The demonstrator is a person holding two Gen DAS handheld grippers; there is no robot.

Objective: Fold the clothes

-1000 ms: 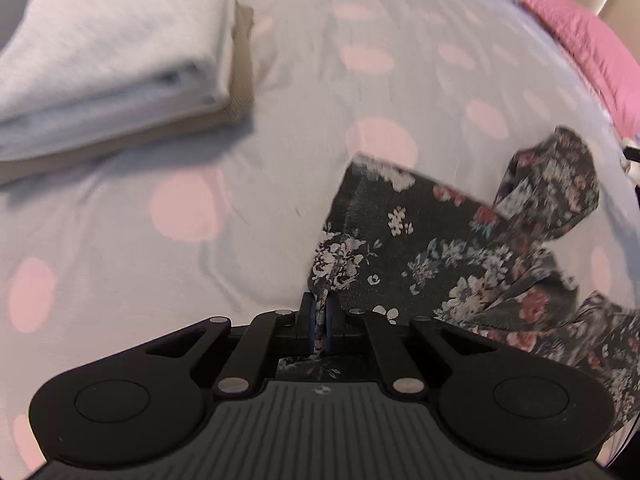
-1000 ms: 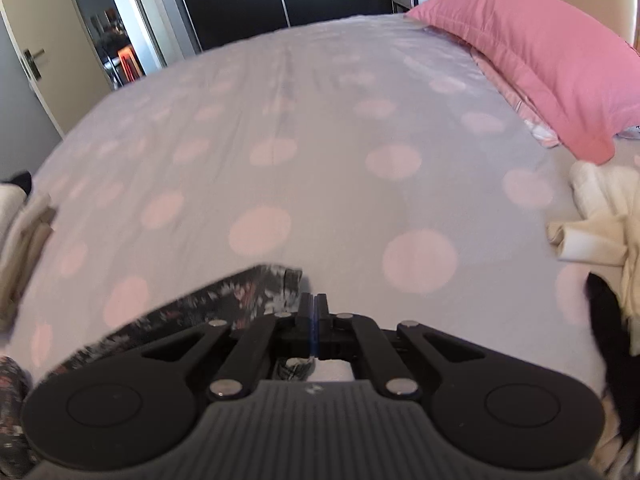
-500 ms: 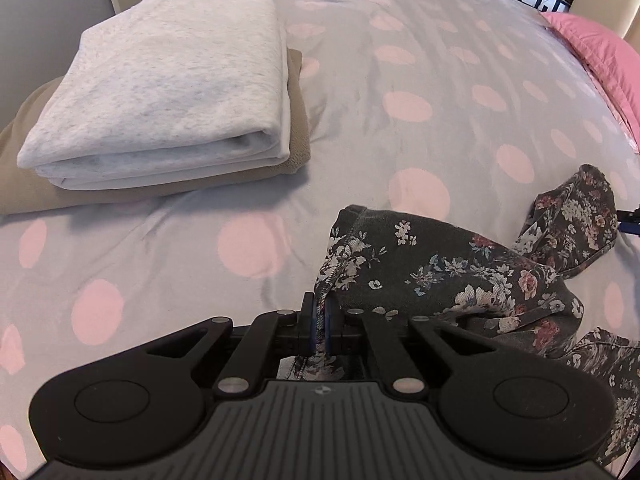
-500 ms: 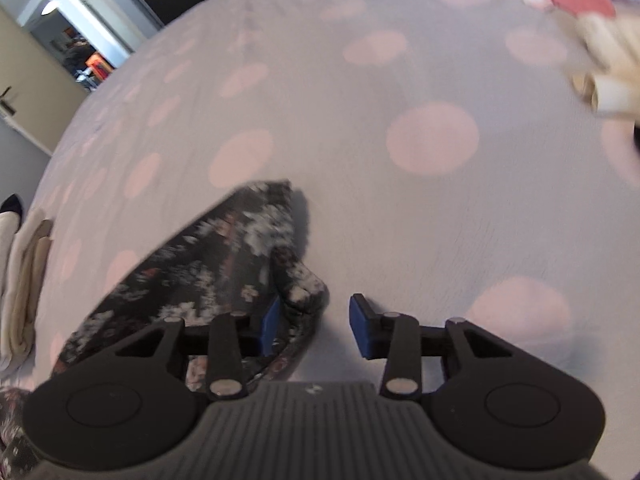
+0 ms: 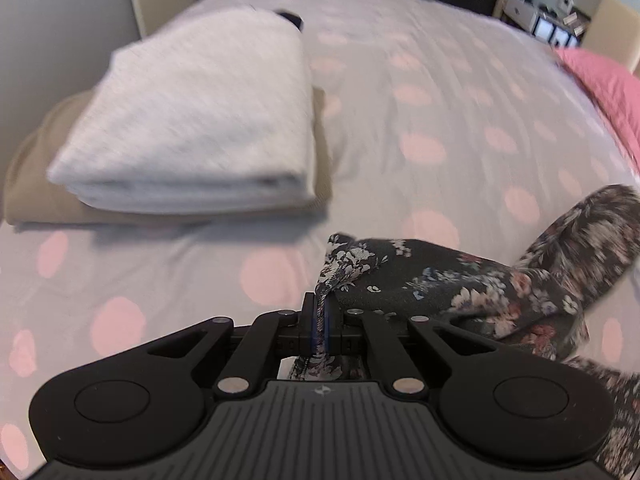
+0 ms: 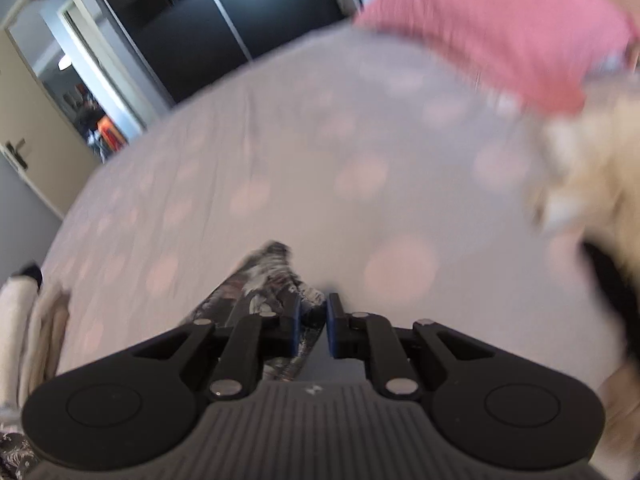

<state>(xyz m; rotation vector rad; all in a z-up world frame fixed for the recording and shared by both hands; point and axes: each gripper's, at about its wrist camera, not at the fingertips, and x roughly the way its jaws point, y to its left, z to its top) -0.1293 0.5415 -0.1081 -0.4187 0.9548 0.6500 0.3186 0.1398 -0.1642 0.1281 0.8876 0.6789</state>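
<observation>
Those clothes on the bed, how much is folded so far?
Done: a white garment lies folded on a beige one. In hand: the left gripper pinches the floral garment; the right gripper's fingers flank another edge. Left: a cream heap.

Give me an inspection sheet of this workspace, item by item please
Surface: bed sheet, grey with pink dots.
Job's things: dark floral garment, crumpled, unfolded; white folded garment stacked on a beige folded one.
Clutter: cream clothes pile, blurred, with something black beside it.
Grippers: left gripper shut on the floral garment's edge; right gripper with a narrow gap between its fingers and a floral fold in it, grip unclear.
Cables: nothing seen.
Surroundings: pink pillow, dark wardrobe, open doorway.
</observation>
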